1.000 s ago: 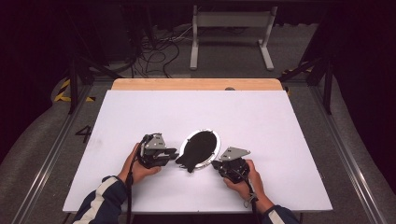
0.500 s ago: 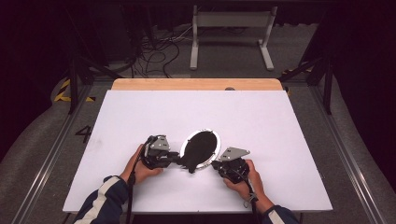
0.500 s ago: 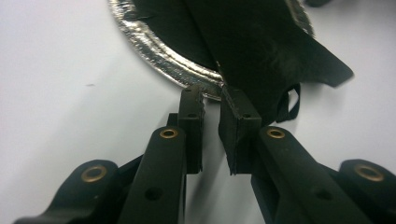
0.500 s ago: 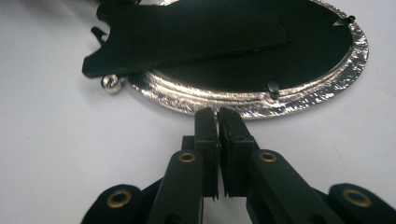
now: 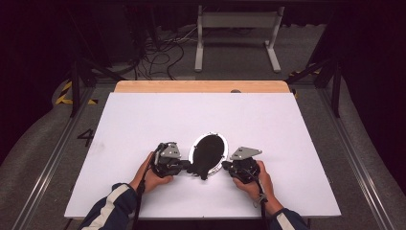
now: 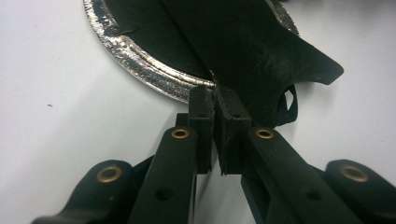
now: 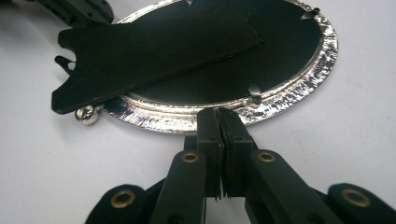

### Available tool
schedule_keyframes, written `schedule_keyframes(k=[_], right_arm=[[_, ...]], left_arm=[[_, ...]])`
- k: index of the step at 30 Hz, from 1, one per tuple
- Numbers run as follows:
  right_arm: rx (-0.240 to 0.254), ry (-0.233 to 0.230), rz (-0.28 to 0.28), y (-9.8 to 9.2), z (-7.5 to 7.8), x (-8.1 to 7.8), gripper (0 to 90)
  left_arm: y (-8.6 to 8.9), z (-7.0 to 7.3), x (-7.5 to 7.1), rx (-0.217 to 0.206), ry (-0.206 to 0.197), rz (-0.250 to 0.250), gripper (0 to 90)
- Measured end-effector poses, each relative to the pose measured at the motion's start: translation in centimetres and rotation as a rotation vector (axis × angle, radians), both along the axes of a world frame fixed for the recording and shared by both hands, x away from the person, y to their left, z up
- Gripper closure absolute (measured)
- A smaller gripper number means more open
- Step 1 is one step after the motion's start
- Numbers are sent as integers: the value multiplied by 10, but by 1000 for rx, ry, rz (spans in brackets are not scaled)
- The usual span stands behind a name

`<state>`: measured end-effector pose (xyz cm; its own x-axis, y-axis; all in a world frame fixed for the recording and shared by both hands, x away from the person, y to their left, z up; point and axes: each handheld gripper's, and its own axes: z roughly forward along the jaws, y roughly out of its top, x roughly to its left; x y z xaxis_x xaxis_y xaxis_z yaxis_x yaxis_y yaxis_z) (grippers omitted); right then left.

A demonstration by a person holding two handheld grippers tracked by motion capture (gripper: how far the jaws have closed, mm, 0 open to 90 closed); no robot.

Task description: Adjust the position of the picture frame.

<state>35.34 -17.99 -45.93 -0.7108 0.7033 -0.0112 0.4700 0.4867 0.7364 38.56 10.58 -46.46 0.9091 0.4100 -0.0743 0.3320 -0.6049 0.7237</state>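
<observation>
An oval frame with a silver rim and a black back lies face down on the white table, near the table's near edge and about midway across it. A black stand flap rises off the back and sticks out past the frame's near end (its tip is notched, with a small loop beside it). The left gripper sits just left of the frame's near end, held in the left hand. Its jaws have just been closing, and in the left gripper view they stand together on the edge of the flap, where it crosses the silver rim, so the left gripper pinches the flap. The right gripper sits just right of the frame's near end, in the right hand, with a grey plate on top. In the right gripper view its jaws are pressed together with their tips at the silver rim; the right gripper touches the rim, though I cannot tell whether any of it is caught between the pads. There the flap lies slanted over the black back, and a small silver ball sits on the table just under the flap's tip. Both hands rest on the table, with dark sleeves coming in from the near edge.
</observation>
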Motion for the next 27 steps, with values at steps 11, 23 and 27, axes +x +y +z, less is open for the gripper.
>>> schedule_keyframes(k=[11, 23, 27], right_arm=[[-18, -25, -71, -2, 0, 14, 900], [-19, -42, -113, -3, -1, 25, 900], [-23, -50, -118, -4, -1, 27, 900]], left_arm=[[-9, -1, -1, 1, -29, 24, 866], [-16, -1, 1, -3, -34, 42, 864], [-19, -1, 1, -3, -36, 42, 865]])
